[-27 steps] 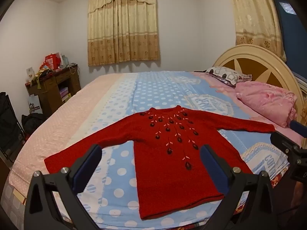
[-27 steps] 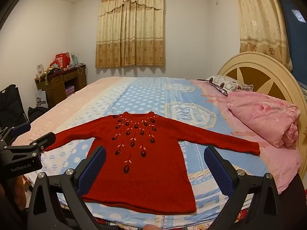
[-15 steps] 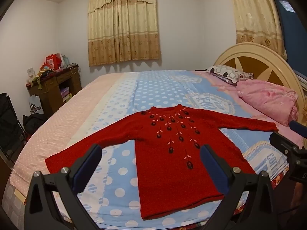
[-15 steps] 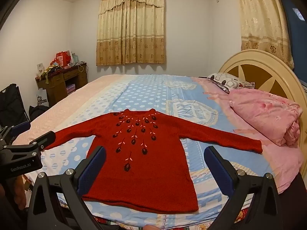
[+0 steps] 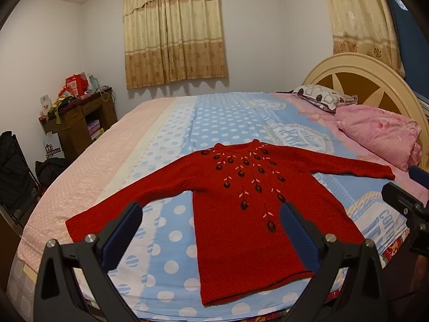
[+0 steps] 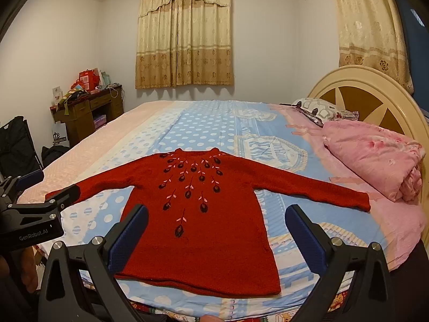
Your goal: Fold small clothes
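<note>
Sweater: a red knitted sweater [image 5: 241,214] lies flat and face up on the bed, both sleeves spread out to the sides, dark and pink embroidery fanning down from the neck; its hem is at the near edge of the bed.
Left gripper: the left gripper [image 5: 210,222] hangs above the near edge of the bed in front of the sweater, its blue-padded fingers [image 5: 123,230] wide apart with nothing between them; from the right wrist view it shows at the sweater's left cuff [image 6: 40,201].
Right gripper: the right gripper [image 6: 217,228] hovers over the sweater's hem, fingers [image 6: 303,233] spread apart and empty, touching no cloth.
Containers: beyond the sweater's left sleeve, a dark wooden desk [image 5: 77,123] holds red boxes [image 5: 76,86] and loose clutter on top; its open shelf has something pink in it, too small to make out.
Bed: a sheet [image 5: 222,115] of blue with white dots runs under the sweater, with a pale pink strip along the sweater's left side.
Bedding: beyond the sweater's right sleeve a folded pink quilt [image 5: 380,134] sits against a cream round headboard [image 5: 356,72], with a patterned pillow [image 5: 321,98] beside it.
Room: white walls, beige curtains [image 5: 174,35] on the wall behind the sweater's neck.
</note>
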